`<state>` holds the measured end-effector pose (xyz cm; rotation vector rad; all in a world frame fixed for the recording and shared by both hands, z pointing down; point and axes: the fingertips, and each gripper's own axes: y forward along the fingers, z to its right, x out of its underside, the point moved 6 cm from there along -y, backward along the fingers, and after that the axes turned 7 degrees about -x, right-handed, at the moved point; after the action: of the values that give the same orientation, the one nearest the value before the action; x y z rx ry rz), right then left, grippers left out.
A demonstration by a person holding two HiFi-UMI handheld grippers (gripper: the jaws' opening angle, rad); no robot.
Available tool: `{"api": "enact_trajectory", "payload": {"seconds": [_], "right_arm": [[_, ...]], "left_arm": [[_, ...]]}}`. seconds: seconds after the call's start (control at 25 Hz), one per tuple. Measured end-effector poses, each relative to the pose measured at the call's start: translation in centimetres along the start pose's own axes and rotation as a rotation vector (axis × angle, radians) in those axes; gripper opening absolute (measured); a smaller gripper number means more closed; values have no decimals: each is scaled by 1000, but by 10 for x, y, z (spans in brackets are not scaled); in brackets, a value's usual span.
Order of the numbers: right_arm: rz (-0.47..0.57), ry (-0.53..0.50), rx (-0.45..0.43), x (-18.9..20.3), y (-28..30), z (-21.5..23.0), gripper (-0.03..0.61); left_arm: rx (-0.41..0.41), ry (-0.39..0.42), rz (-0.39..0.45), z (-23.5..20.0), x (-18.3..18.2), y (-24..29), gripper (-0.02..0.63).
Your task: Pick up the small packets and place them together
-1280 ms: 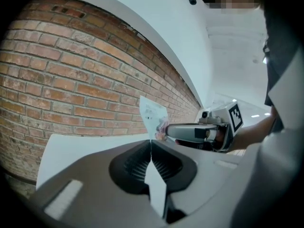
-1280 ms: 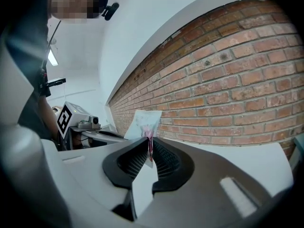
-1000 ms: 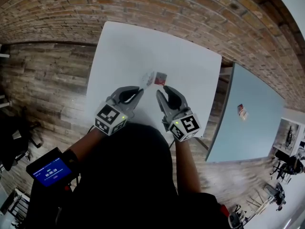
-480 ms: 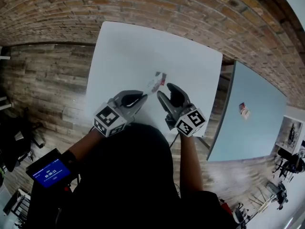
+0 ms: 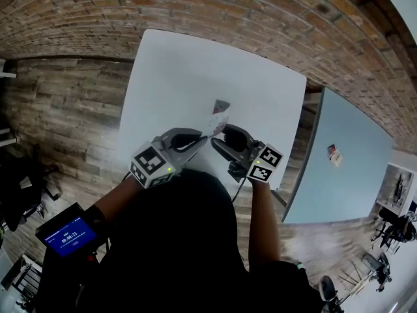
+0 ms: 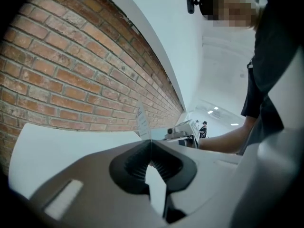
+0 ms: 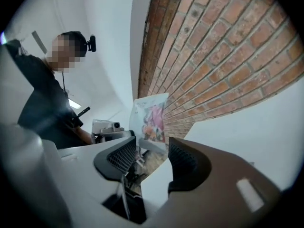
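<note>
Since a second ago the left claw (image 5: 202, 138) has lifted the white packet (image 5: 218, 123) off the tabletop (image 5: 176, 77) and is clenched on its edge. The red packet (image 5: 221, 105) lies just beyond, on the far side. The right claw (image 5: 220, 139), its jaws just opened wide, grips nothing. Only the right gripper view shows the packet's pink-and-orange print; the left gripper view shows it edge-on.

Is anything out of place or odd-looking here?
What looks like a small packet lies alone on the blue table, away from the red packet on the white table and the pale packet pinched in the left tool.
</note>
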<state>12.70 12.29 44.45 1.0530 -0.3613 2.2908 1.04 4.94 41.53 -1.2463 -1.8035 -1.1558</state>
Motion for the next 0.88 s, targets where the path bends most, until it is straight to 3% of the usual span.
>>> {"api": "enact_trajectory", "payload": {"seconds": [0.12, 0.28, 0.52, 0.88], "right_arm": [[-22, -25, -6, 2, 0, -2, 113], [-5, -20, 3, 5, -3, -3, 51], [-38, -45, 16, 13, 6, -7, 8], [-104, -22, 54, 27, 21, 4, 8]], "left_arm": [[-22, -19, 1, -4, 0, -2, 2], [-73, -38, -6, -14, 2, -4, 3], [-167, -29, -48, -26, 17, -7, 8], [-293, -12, -80, -45, 29, -24, 54]]}}
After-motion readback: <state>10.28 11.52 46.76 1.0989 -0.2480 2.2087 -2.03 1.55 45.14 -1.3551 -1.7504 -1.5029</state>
